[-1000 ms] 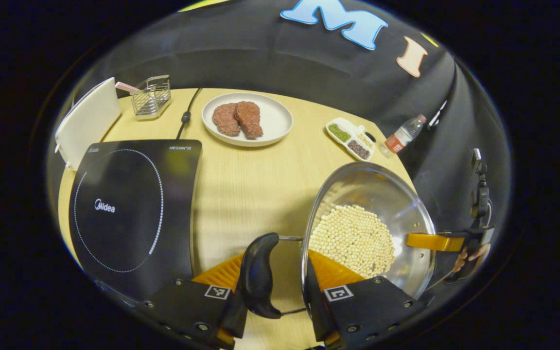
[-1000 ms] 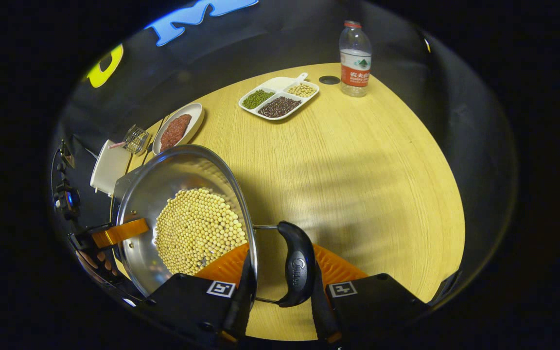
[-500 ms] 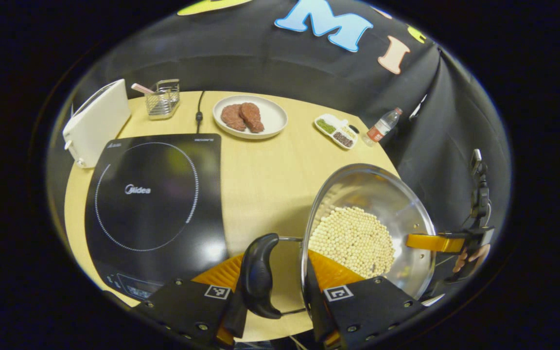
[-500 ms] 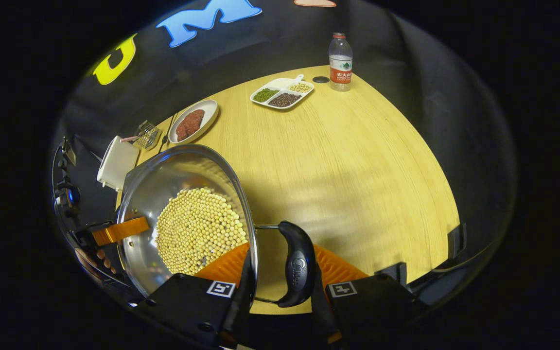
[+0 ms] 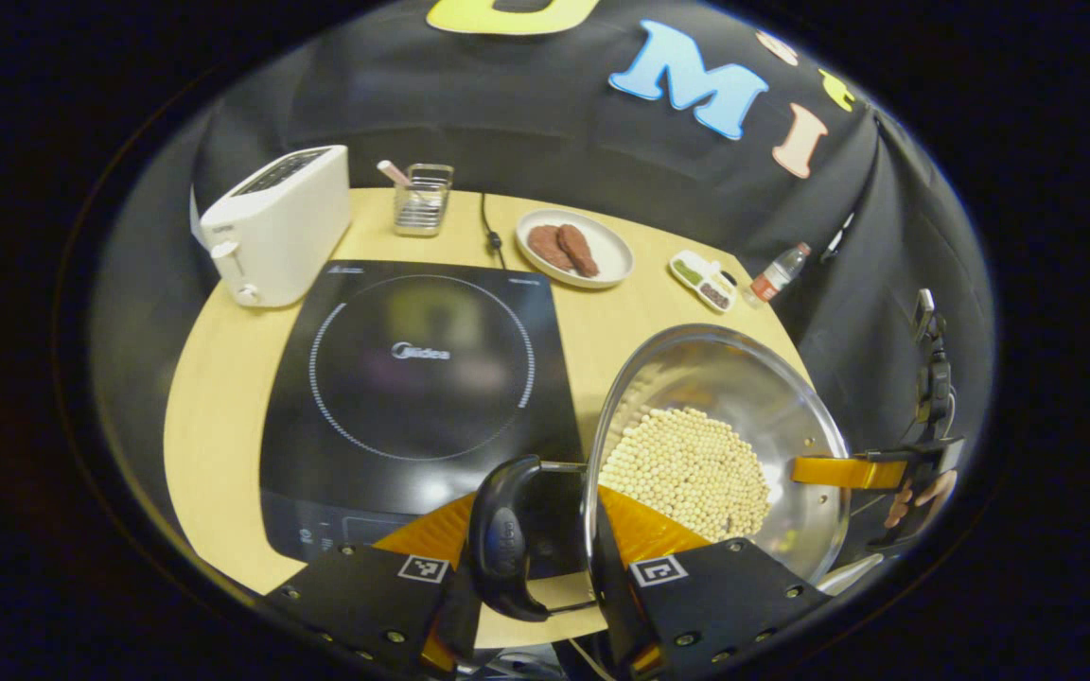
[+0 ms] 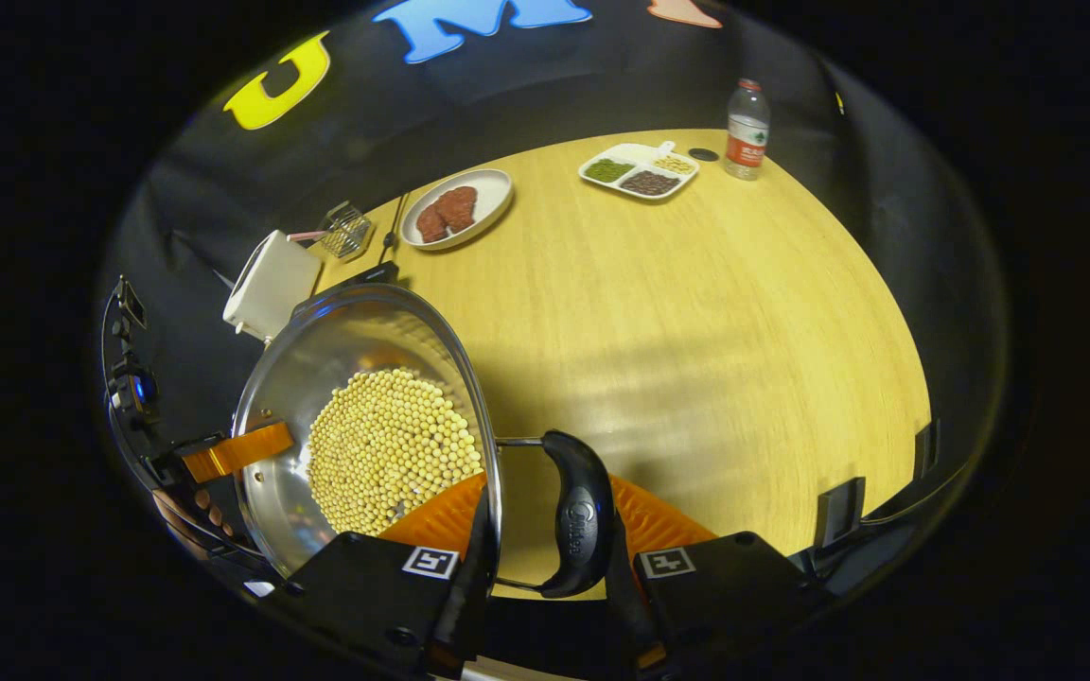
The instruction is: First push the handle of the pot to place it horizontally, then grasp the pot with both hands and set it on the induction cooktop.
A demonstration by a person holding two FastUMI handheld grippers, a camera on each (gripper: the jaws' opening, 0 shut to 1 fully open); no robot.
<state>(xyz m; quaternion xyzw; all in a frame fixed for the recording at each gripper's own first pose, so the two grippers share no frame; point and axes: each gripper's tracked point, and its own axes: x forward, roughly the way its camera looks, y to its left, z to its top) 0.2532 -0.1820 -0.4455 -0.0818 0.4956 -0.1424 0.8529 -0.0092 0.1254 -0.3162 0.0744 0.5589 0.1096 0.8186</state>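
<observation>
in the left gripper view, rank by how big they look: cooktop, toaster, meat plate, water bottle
1. induction cooktop
2. toaster
3. meat plate
4. water bottle
The plate and bottle sit farther from the camera, so their true sizes may differ from this.

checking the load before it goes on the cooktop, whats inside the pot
The pot holds a heap of small pale round beans piled on its lower side, leaving bare metal wall above. The left gripper and right gripper cover the nearest rim, so anything there is hidden.
</observation>
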